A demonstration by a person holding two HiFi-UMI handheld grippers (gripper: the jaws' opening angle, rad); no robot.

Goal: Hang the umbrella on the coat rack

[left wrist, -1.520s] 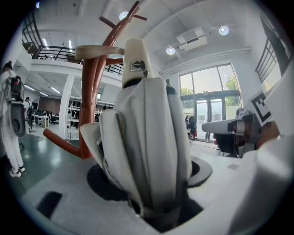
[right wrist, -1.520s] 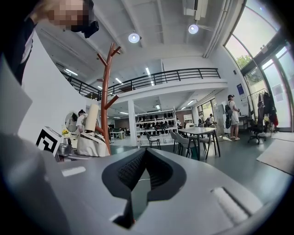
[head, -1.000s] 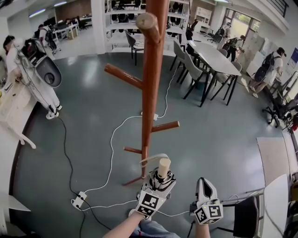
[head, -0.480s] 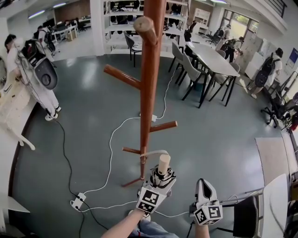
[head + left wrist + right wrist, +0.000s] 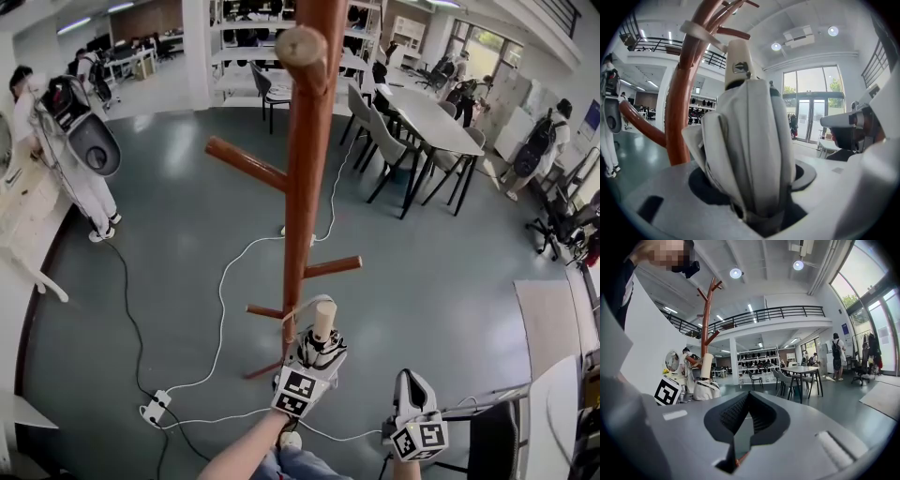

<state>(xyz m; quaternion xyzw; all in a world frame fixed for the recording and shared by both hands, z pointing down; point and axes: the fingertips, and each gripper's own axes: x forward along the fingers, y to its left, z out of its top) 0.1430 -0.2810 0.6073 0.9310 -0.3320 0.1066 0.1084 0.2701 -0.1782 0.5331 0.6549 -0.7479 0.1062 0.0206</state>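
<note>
The left hand-held gripper squeezes the folded white umbrella and holds it upright, with the handle on top, just beside the brown coat rack. The umbrella's strap lies across the rack's pole, near a low peg. The right hand-held gripper is pinched closed with nothing in it.

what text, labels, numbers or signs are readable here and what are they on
No text is readable.
Blue wall sign: too small to read.
Metal badge on the umbrella handle: no letters legible.
Marker cubes: black-and-white patterns, no words.
</note>
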